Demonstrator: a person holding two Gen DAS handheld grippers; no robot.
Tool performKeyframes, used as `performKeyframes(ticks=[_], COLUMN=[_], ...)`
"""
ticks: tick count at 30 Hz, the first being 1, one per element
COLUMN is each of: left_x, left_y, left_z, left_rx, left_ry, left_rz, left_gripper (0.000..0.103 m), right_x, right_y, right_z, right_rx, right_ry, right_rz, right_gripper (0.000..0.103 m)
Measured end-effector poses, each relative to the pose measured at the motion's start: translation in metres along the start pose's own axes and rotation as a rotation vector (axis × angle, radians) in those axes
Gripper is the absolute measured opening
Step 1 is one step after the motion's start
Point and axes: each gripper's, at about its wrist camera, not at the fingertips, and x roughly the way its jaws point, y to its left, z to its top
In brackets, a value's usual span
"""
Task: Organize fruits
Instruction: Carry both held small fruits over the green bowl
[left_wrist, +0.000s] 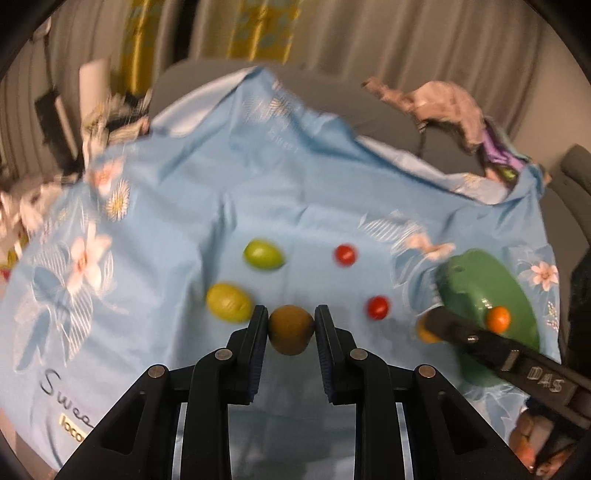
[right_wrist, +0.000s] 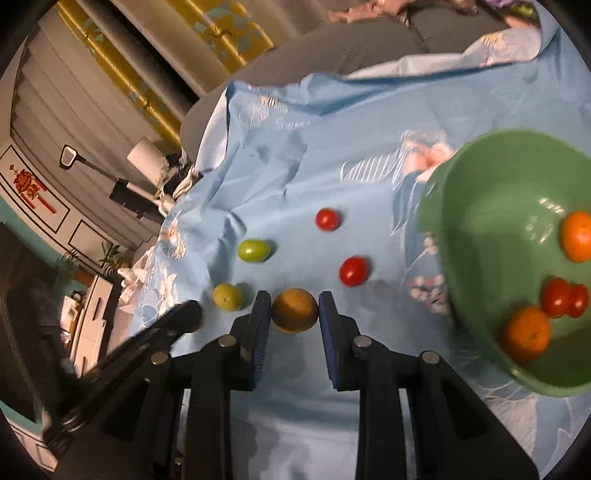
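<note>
Black jaws of my left gripper (left_wrist: 291, 325) pinch a matte brown, rounded kiwi-like fruit (left_wrist: 290, 329); my right gripper (right_wrist: 294, 312) is clamped on a dull orange-brown round fruit (right_wrist: 294, 311). Both hang above the wrinkled pale-blue floral cloth (left_wrist: 184, 177). Two glossy oranges and small red tomatoes already sit in the smooth green plastic bowl (right_wrist: 476, 206); I judge the job roughly half done, with two yellow-green fruits (left_wrist: 229, 302) and two red tomatoes (left_wrist: 378, 307) left.

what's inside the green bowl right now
In the green bowl the right wrist view shows two oranges and two red tomatoes. Its right side runs out of frame, so more may be there.
</note>
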Motion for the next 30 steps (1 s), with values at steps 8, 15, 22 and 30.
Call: performKeyframes(ticks=[8, 15, 22, 30], left_x=[-0.029, -0.036, -0.026, -0.002], left_y=[-0.048, -0.091, -0.133, -0.17], left_z=[0.012, 0.021, 0.023, 0.016], left_rx=[0.093, 0.133, 0.174, 0.231], left_ry=[-0.089, -0.139, -0.126, -0.061], left_rz=[-0.095, -0.166, -0.248, -0.289], left_gripper=[0.024, 0.024, 0.024, 0.024], right_x=[-0.051, -0.098, -0.128, -0.131], right_y=[-0.011, -0.038, -0.067, -0.096], right_z=[0.007, 0.011, 0.009, 0.009], right_rx=[-0.001, 0.049, 0.112, 0.18], right_ry=[-0.151, -0.287, -0.361, -0.359], right_rz=[-0.027, -0.089, -0.132, -0.248], right_gripper=[0.027, 0.027, 0.027, 0.027])
